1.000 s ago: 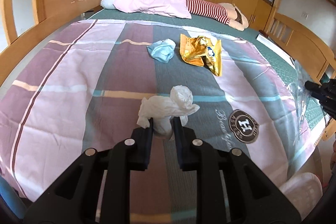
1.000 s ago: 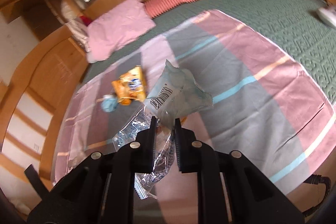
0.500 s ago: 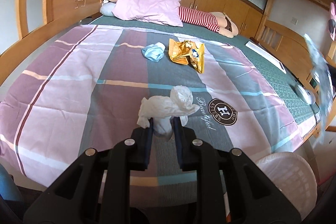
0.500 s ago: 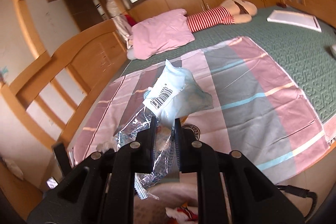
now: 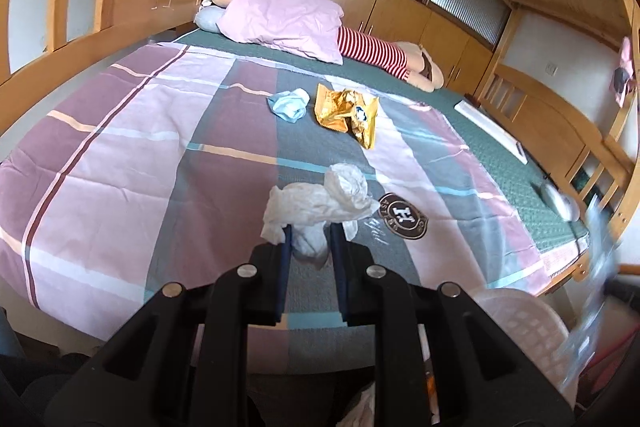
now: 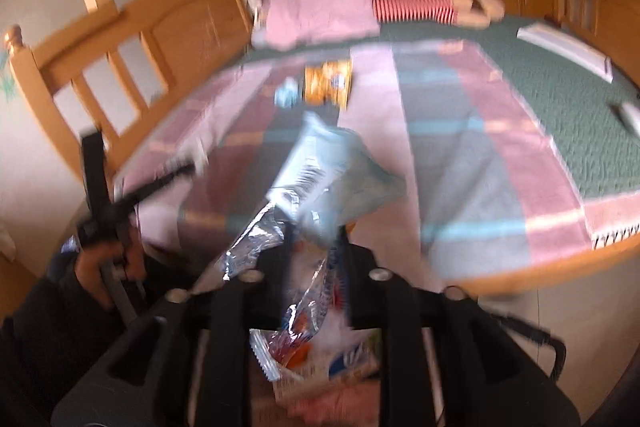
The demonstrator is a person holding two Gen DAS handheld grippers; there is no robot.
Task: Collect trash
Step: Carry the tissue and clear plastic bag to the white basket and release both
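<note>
The right gripper point(image 6: 314, 239) hung over the white basket point(image 5: 524, 323) beside the bed, its jaws opening around the clear plastic wrapper point(image 6: 320, 179), which was between them and, being light and crinkly, could cling to a pad or drift and land on the floor rather than among the litter below. The left gripper point(image 5: 308, 237) was clamped on the crumpled white tissue point(image 5: 320, 199) near the bed's foot, a loose wad that might slip out in transit. A gold snack bag point(image 5: 348, 111) and a blue wad point(image 5: 290, 105) lay unobstructed on the striped sheet point(image 5: 120, 163), well short of the pink pillow point(image 5: 284, 19)
</note>
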